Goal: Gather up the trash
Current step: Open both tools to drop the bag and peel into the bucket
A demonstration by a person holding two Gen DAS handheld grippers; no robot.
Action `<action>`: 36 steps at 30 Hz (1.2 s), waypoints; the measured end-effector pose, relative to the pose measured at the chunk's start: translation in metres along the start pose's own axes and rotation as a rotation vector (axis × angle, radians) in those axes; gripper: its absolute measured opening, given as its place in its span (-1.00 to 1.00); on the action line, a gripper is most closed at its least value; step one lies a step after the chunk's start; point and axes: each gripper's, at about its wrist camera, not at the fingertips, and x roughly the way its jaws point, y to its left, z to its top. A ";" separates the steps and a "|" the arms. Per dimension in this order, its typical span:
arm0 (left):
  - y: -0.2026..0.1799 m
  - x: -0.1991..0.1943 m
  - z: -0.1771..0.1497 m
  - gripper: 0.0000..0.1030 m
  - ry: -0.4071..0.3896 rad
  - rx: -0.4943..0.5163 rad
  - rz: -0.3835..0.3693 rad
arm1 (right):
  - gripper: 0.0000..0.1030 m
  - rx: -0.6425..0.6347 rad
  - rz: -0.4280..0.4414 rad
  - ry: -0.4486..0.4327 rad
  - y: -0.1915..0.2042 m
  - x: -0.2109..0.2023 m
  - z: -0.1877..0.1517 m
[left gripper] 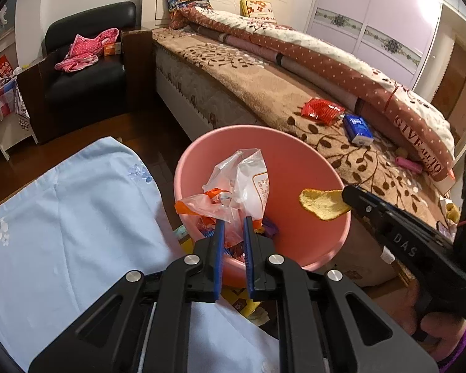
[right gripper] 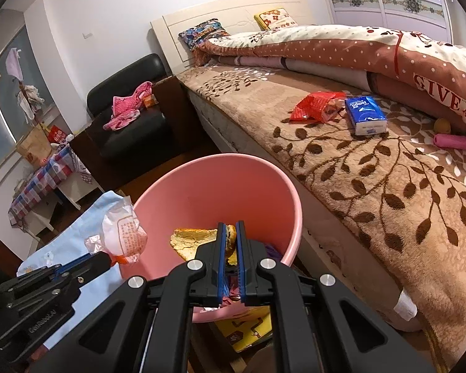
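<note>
Yellow, crinkled peel (left gripper: 321, 206) pinched in right gripper (right gripper: 231, 241) over pink bin (left gripper: 310, 168); crumpled plastic bag (left gripper: 233, 186) clamped in left gripper (left gripper: 233, 227). Bag's printed label clearer from right wrist.

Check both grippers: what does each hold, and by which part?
Left gripper pinches the clear plastic bag at its lower edge. Right gripper clamps the yellow peel at one end, over the pink bin.

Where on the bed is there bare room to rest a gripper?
Bare patch: the leaf-print blanket between the tissue pack and the bed's near edge. Crowded: the strip by the quilt, holding the red wrapper, tissue pack and pink roll.
</note>
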 end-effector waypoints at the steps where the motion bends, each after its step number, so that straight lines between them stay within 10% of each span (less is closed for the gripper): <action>1: 0.000 0.002 0.000 -0.78 0.005 -0.001 0.002 | -0.89 0.002 -0.001 0.002 -0.001 0.001 0.000; 27: 0.010 0.022 -0.003 -0.77 0.051 -0.051 -0.002 | -0.89 0.003 -0.001 0.042 -0.001 0.022 -0.002; 36: 0.014 0.021 -0.003 -0.49 0.059 -0.069 -0.002 | -0.89 0.000 -0.003 0.044 0.000 0.023 -0.003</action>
